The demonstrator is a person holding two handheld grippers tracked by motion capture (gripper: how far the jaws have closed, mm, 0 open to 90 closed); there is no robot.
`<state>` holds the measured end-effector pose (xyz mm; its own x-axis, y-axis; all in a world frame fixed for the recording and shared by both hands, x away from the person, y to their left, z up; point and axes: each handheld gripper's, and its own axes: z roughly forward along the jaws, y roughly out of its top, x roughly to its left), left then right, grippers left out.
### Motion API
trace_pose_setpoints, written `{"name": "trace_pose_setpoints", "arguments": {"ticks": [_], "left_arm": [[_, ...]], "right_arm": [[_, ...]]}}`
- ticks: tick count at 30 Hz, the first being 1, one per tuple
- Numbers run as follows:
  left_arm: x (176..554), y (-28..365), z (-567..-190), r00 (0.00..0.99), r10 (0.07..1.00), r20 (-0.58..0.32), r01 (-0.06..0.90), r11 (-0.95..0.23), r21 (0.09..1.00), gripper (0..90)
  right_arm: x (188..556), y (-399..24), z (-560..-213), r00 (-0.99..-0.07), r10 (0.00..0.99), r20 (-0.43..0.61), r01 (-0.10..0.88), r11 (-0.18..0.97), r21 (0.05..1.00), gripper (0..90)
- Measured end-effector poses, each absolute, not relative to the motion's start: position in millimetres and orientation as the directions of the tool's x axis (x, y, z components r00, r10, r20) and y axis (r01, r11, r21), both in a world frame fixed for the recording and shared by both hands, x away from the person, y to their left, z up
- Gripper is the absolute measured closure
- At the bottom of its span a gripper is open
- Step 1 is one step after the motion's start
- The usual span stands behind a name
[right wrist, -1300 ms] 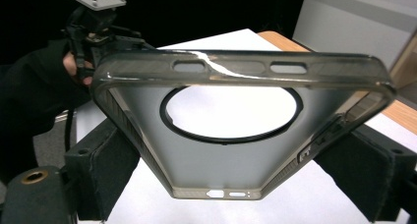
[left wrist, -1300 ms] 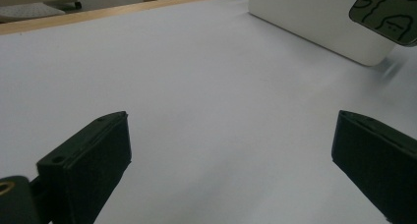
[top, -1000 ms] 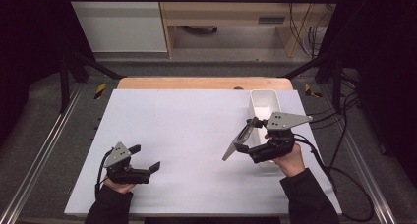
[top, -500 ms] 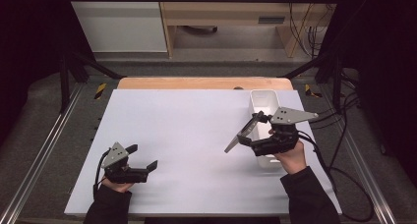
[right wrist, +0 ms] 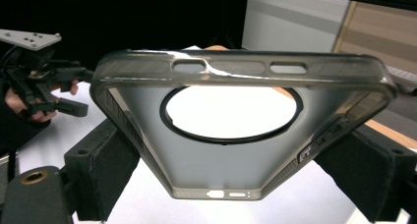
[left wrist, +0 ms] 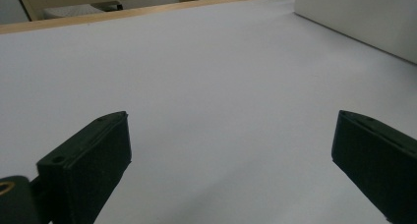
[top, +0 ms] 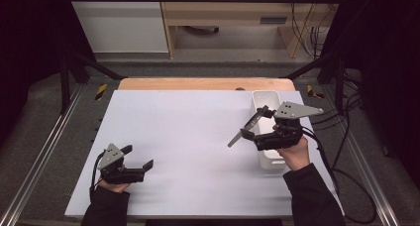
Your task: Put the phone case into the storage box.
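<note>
Phone case [right wrist: 236,135]: light, thin, flexible, likely slick; clamped by its 2 long edges in right gripper [top: 257,132], raised beside white bin [top: 266,98]. Left gripper [top: 136,162] spread wide, empty.

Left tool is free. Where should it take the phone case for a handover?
Probably the free upper end of the phone case, coming from the left tool's side. The right tool clamps both long edges near the bottom end, leaving that end clear.
</note>
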<state>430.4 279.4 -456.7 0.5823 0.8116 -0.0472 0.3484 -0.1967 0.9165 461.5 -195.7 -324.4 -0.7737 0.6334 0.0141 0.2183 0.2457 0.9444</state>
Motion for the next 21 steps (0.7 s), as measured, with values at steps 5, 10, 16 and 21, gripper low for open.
{"name": "trace_pose_setpoints", "arguments": {"ticks": [5,10,16,21], "left_arm": [[430.7,281.4,-456.9,0.574,0.817,-0.043,0.346,-0.194,0.918,0.9],[431.1,282.4,-457.8,0.570,0.821,-0.035,0.348,-0.202,0.916,0.9],[430.6,283.0,-457.8,0.570,0.821,-0.034,0.341,-0.199,0.919,0.9],[430.4,282.9,-458.3,0.574,0.818,-0.028,0.334,-0.203,0.920,0.9]], "right_arm": [[463.1,-199.1,-318.0,-0.744,0.668,0.011,0.227,0.238,0.944,12.3],[465.1,-203.7,-310.2,-0.719,0.695,0.009,0.231,0.227,0.946,12.4],[467.8,-207.1,-304.3,-0.689,0.725,-0.008,0.229,0.228,0.946,12.3],[471.6,-209.5,-301.4,-0.668,0.744,-0.006,0.234,0.218,0.947,12.3]]}}
